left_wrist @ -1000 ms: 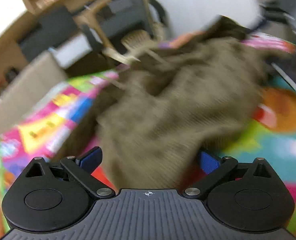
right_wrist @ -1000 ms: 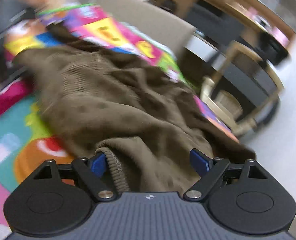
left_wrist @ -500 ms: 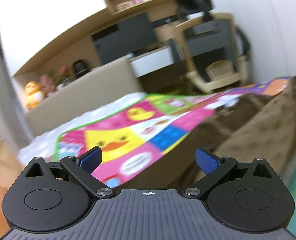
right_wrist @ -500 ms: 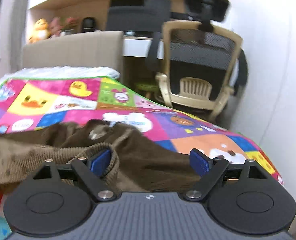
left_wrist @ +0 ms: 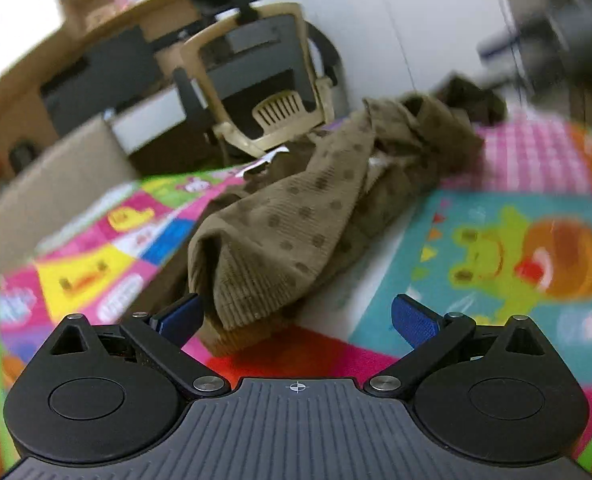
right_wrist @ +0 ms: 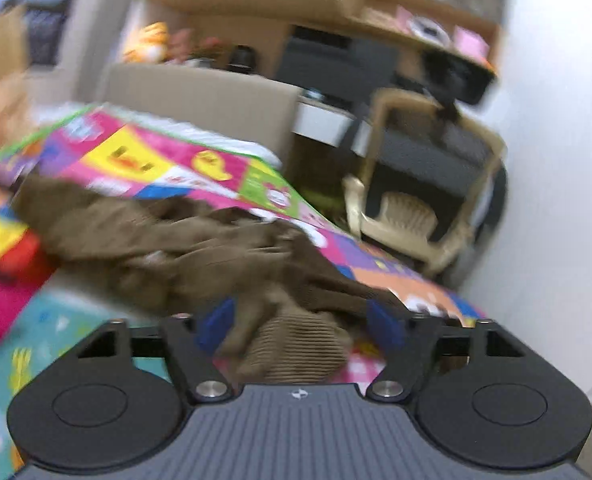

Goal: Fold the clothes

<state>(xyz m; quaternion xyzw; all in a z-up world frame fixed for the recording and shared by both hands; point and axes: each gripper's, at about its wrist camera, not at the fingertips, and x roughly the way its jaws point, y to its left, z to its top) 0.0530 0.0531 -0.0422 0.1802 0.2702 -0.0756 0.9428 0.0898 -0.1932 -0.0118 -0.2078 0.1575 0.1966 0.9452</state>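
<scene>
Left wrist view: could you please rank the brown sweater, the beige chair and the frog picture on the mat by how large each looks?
1. brown sweater, clearly largest, though nearest the camera.
2 and 3. beige chair and frog picture look about alike; the chair stands farther off, so I won't rank them.

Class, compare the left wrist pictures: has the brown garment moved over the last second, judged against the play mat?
Yes. The brown garment, earlier bunched close before the left claw, now lies stretched out across the play mat, away towards the chair.

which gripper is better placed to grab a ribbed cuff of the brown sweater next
Probably left: the left gripper is open with the sweater cuff sharply visible just beside its left finger; the right view is blurred.
</scene>
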